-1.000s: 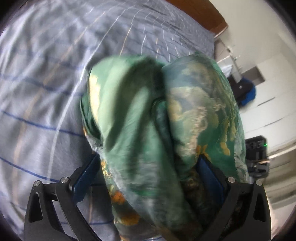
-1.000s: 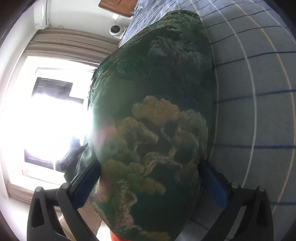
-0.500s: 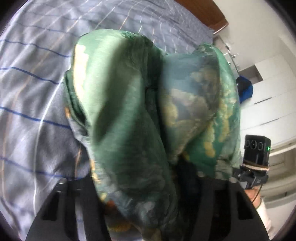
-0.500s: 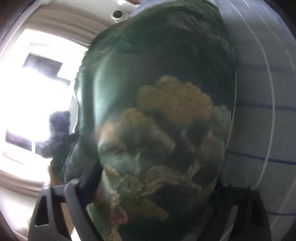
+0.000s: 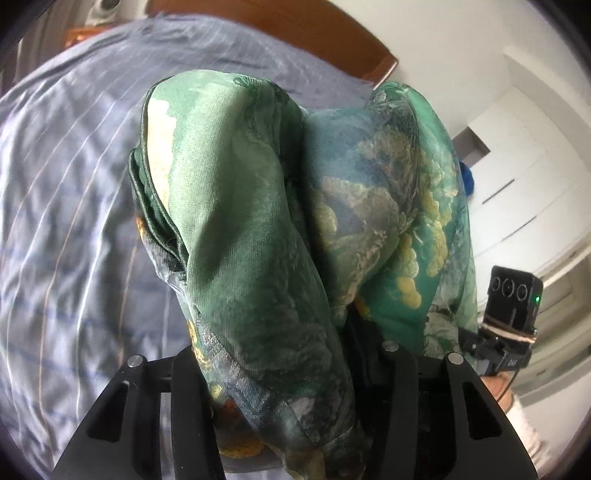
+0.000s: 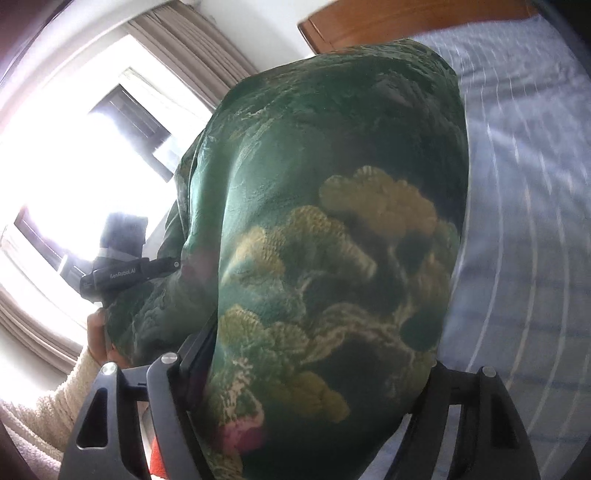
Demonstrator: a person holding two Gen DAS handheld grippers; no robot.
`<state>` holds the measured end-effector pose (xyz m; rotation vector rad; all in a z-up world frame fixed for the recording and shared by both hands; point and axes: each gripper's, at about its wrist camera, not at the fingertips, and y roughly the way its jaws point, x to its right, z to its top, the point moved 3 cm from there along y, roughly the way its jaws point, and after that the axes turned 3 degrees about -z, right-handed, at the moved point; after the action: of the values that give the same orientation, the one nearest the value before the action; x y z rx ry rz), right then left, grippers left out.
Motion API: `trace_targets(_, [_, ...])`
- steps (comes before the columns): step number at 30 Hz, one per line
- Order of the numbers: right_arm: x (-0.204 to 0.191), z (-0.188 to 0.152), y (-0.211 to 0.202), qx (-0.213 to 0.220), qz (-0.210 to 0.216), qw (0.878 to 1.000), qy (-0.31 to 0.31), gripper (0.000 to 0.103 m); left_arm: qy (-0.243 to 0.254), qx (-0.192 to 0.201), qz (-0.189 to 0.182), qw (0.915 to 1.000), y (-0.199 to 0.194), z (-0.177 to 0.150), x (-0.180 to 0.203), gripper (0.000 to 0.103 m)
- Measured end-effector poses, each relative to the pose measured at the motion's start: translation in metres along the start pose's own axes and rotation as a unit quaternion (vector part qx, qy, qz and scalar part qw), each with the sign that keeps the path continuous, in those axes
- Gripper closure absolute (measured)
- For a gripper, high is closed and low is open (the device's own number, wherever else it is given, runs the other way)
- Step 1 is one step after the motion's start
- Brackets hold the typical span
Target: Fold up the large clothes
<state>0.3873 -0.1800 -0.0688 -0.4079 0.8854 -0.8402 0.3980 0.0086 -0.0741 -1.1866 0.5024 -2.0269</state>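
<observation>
A large green garment [image 5: 258, 229] with a yellow and grey cloud print is held up above the bed. My left gripper [image 5: 288, 373] is shut on a bunched fold of it, and the cloth drapes over the fingers and hides the tips. My right gripper [image 6: 314, 384] is shut on another part of the same garment [image 6: 332, 229], which fills most of that view. The right gripper's body shows in the left wrist view [image 5: 513, 314], and the left gripper's body shows in the right wrist view [image 6: 125, 273].
Below lies a bed with a blue-grey striped sheet [image 5: 74, 192], which also shows in the right wrist view [image 6: 524, 192]. A wooden headboard [image 5: 295, 33] stands at the far end. A bright window with curtains [image 6: 74, 177] is on the left; white cupboards [image 5: 524, 184] on the right.
Both grippers have lifted and tilted with the garment, so the headboard and room now show. The left gripper's fingers have drawn closer together on the cloth.
</observation>
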Motion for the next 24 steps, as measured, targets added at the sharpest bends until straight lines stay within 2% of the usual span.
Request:
trace_targets(3, [0.022, 0.012, -0.009, 0.009, 0.004, 1.000, 0.007, 0.027, 0.012, 0.001, 0.006, 0.9999, 0.030, 0.016, 0.009, 0.051])
trace_targets(6, [0.062, 0.011, -0.006, 0.011, 0.008, 0.999, 0.052, 0.019, 0.000, -0.021, 0.006, 0.9998, 0.073, 0.015, 0.005, 0.040])
trace_targets(7, [0.084, 0.010, -0.006, 0.007, 0.006, 0.997, 0.074, 0.017, -0.011, -0.035, 0.008, 0.9993, 0.092, 0.013, -0.001, 0.033])
trace_targets(8, [0.101, 0.004, 0.000, -0.001, 0.001, 0.995, 0.100, 0.010, -0.024, -0.052, 0.020, 0.9981, 0.114, 0.010, -0.009, 0.028])
trace_targets(9, [0.120, -0.005, 0.006, -0.017, -0.010, 0.992, 0.128, 0.005, -0.032, -0.067, 0.035, 0.9966, 0.131, 0.005, -0.015, 0.027])
trace_targets(10, [0.136, -0.015, 0.014, -0.036, -0.028, 0.987, 0.151, 0.005, -0.034, -0.078, 0.055, 0.9948, 0.147, -0.002, -0.023, 0.018])
trace_targets(11, [0.152, -0.026, 0.022, -0.056, -0.050, 0.982, 0.172, 0.002, -0.033, -0.071, 0.058, 0.9952, 0.149, -0.006, -0.024, 0.010])
trace_targets(12, [0.164, -0.037, 0.026, -0.062, -0.056, 0.978, 0.190, 0.000, -0.031, -0.059, 0.051, 0.9965, 0.146, -0.007, -0.024, 0.010])
trace_targets(14, [0.170, -0.043, 0.018, -0.040, -0.029, 0.978, 0.204, 0.000, -0.025, -0.043, 0.033, 0.9982, 0.130, -0.005, -0.015, 0.010])
trace_targets(16, [0.166, -0.045, 0.000, -0.025, -0.026, 0.979, 0.201, 0.000, 0.007, -0.027, 0.052, 0.9983, 0.104, -0.003, -0.006, 0.010])
trace_targets(17, [0.164, -0.050, -0.013, -0.021, -0.036, 0.981, 0.188, 0.000, 0.041, -0.007, 0.082, 0.9958, 0.081, -0.002, 0.003, 0.010])
trace_targets(18, [0.158, -0.051, -0.029, -0.013, -0.056, 0.984, 0.170, 0.000, 0.076, 0.013, 0.119, 0.9900, 0.067, -0.002, 0.017, 0.010])
trace_targets(20, [0.143, -0.055, -0.058, 0.003, -0.114, 0.985, 0.130, 0.000, 0.164, 0.069, 0.214, 0.9605, 0.030, -0.008, 0.045, 0.006])
trace_targets(21, [0.133, -0.059, -0.076, 0.010, -0.152, 0.983, 0.106, 0.000, 0.199, 0.097, 0.254, 0.9416, 0.018, -0.009, 0.054, 0.003])
trace_targets(22, [0.120, -0.060, -0.091, 0.017, -0.181, 0.980, 0.083, 0.000, 0.231, 0.130, 0.298, 0.9170, 0.002, -0.016, 0.067, 0.001])
trace_targets(23, [0.103, -0.062, -0.109, 0.029, -0.209, 0.976, 0.054, 0.000, 0.256, 0.168, 0.342, 0.8885, -0.013, -0.025, 0.081, 0.000])
trace_targets(24, [0.094, -0.059, -0.125, 0.039, -0.225, 0.973, 0.037, 0.000, 0.268, 0.192, 0.366, 0.8704, -0.028, -0.032, 0.088, 0.000])
